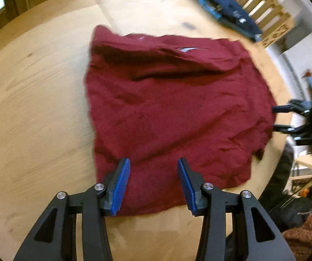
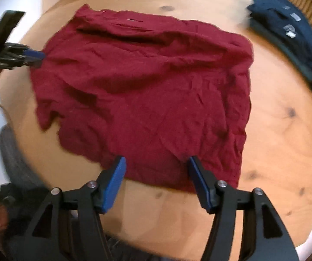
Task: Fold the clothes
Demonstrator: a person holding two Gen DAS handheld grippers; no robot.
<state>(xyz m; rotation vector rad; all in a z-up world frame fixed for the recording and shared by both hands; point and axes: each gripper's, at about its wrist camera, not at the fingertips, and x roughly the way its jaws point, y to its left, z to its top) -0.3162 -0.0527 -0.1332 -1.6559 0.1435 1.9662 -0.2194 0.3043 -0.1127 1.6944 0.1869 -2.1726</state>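
Left wrist view: my left gripper (image 1: 153, 171) hangs open, pointing steeply down over the near hem of the red shirt (image 1: 173, 108) spread mid-desk (image 1: 36, 108); it may pinch only one layer. Right wrist view: my right gripper (image 2: 157, 169) gapes empty above its own hem edge; wrinkles could fold crooked.

Dark red garment (image 1: 173, 108) lies spread and creased across the middle of the frame on a pale wooden surface (image 1: 36, 108). Left tongs (image 1: 153, 184) at bottom centre, blue pads apart, hanging over the garment's near edge, nothing pinched between them. Right tongs (image 1: 274, 119) at the right edge, jaws parted beside the cloth's edge. Folded navy clothing (image 1: 225, 4) sits upper right, next to a slatted wooden crate (image 1: 264, 8).
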